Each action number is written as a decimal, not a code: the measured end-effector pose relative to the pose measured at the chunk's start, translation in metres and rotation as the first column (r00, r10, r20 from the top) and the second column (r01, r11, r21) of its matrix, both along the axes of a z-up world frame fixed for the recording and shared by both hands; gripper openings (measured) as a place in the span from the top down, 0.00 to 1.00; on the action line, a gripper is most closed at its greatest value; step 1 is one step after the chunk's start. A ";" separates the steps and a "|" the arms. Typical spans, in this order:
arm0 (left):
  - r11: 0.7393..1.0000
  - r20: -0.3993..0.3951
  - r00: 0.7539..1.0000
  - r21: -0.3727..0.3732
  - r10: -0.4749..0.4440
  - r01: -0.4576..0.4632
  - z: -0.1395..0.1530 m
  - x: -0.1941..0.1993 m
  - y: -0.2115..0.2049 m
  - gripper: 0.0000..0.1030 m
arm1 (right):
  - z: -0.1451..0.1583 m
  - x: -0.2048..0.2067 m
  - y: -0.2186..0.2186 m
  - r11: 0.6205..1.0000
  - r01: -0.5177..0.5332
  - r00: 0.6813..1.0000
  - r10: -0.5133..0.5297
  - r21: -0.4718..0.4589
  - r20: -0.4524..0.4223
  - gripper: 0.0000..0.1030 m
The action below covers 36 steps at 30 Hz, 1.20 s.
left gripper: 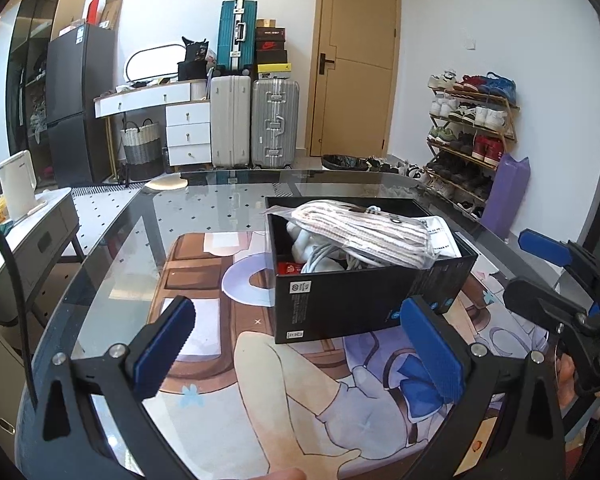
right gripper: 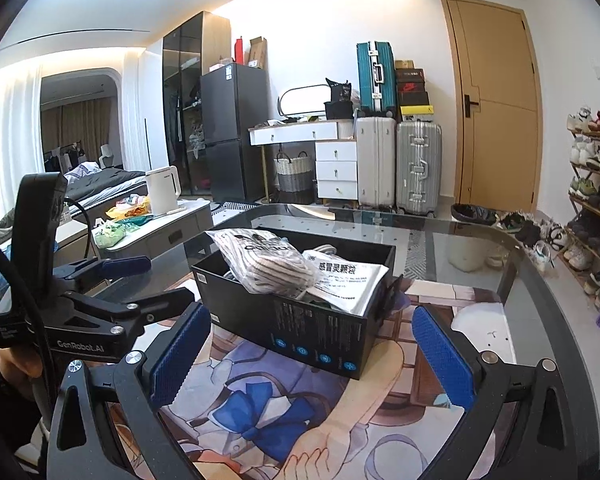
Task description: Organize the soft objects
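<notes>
Left gripper (left gripper: 300, 344) hovering w/ jaws gaping wide, nothing in them, right gripper (right gripper: 312, 354) likewise spread wide & empty, black box (right gripper: 300, 320) sitting on printed mat (left gripper: 260, 420) atop glass table (left gripper: 220, 200), bagged striped socks (left gripper: 364, 236) lying in box over white cables (left gripper: 324, 260), white packet (right gripper: 348, 284) resting beside them.

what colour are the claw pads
Blue, with a ribbed texture; clearest in the right wrist view.

The box (left gripper: 340, 304) was black. The bag of socks (right gripper: 260, 260) had white and brown stripes. The gripper pads (right gripper: 180, 354) were blue. The door (left gripper: 356, 60) was tan.
</notes>
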<state>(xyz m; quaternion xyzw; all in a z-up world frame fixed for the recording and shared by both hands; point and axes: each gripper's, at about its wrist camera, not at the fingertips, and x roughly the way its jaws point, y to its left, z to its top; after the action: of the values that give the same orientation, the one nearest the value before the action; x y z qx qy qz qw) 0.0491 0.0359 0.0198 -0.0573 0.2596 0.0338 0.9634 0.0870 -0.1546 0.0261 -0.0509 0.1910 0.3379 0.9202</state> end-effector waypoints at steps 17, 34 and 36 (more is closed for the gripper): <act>1.000 0.030 0.999 0.019 0.024 -0.024 0.003 -0.005 -0.003 0.00 | -0.002 -0.004 -0.002 1.000 -0.001 0.999 0.001 0.008 0.037 0.01; 0.999 0.041 0.999 0.036 0.019 -0.020 0.005 -0.007 -0.008 0.00 | -0.002 -0.005 -0.008 1.000 0.001 0.999 -0.003 0.029 0.045 0.01; 0.999 0.043 0.999 0.039 0.018 -0.020 0.005 -0.007 -0.009 0.00 | -0.001 -0.006 -0.008 0.999 0.004 0.999 -0.005 0.033 0.048 0.01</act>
<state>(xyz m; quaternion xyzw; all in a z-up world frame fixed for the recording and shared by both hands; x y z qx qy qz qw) 0.0424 0.0270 0.0250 -0.0415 0.2376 0.0467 0.9693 0.0811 -0.1623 0.0248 -0.0436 0.1636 0.3377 0.9259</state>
